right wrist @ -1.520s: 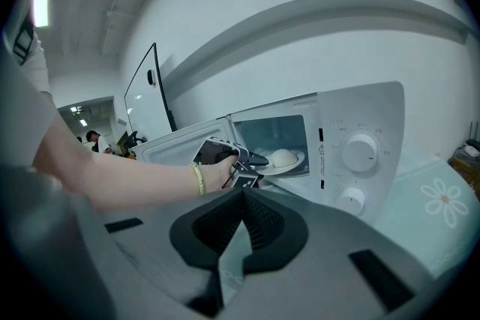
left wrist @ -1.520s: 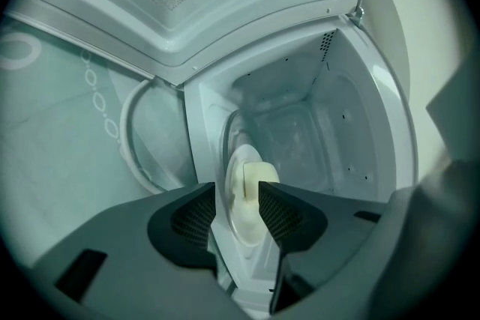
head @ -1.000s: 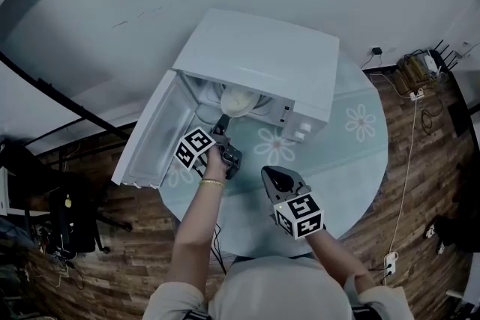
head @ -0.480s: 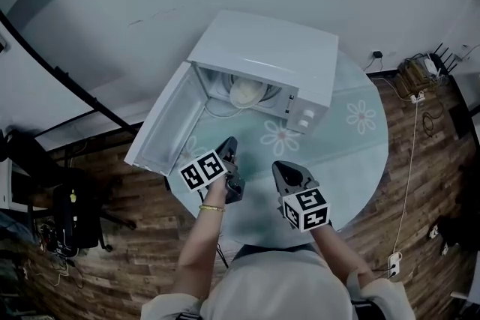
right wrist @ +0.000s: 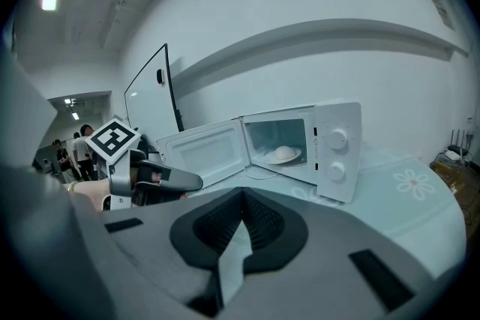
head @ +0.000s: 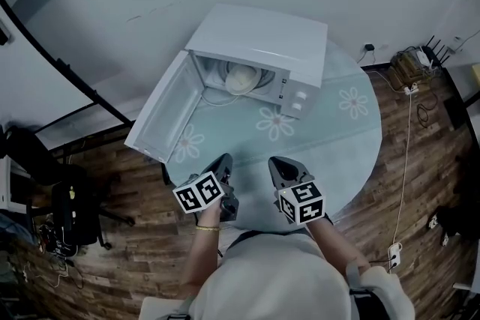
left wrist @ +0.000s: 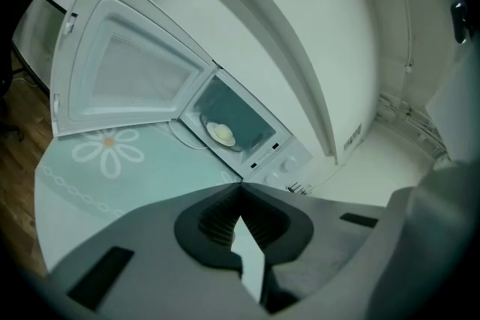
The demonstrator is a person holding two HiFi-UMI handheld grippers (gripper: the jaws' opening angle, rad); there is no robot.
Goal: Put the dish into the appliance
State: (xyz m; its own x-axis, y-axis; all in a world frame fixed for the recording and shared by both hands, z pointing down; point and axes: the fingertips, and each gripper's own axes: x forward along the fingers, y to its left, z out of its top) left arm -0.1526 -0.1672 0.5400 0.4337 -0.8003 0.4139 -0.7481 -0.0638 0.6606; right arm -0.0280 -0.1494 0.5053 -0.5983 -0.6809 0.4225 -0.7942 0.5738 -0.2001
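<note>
Now the dish (head: 242, 79) sits inside the microwave (head: 262, 41), and the left gripper (head: 223, 161) has drawn back, jaws pressed together on nothing. The right gripper (head: 276, 163) is likewise closed and empty. Placement looks done, though the door (head: 161, 124) stands open.

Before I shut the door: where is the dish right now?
The dish sits inside the microwave cavity at the far side of the table, in the head view's upper middle, just right of the swung-open door.
</note>
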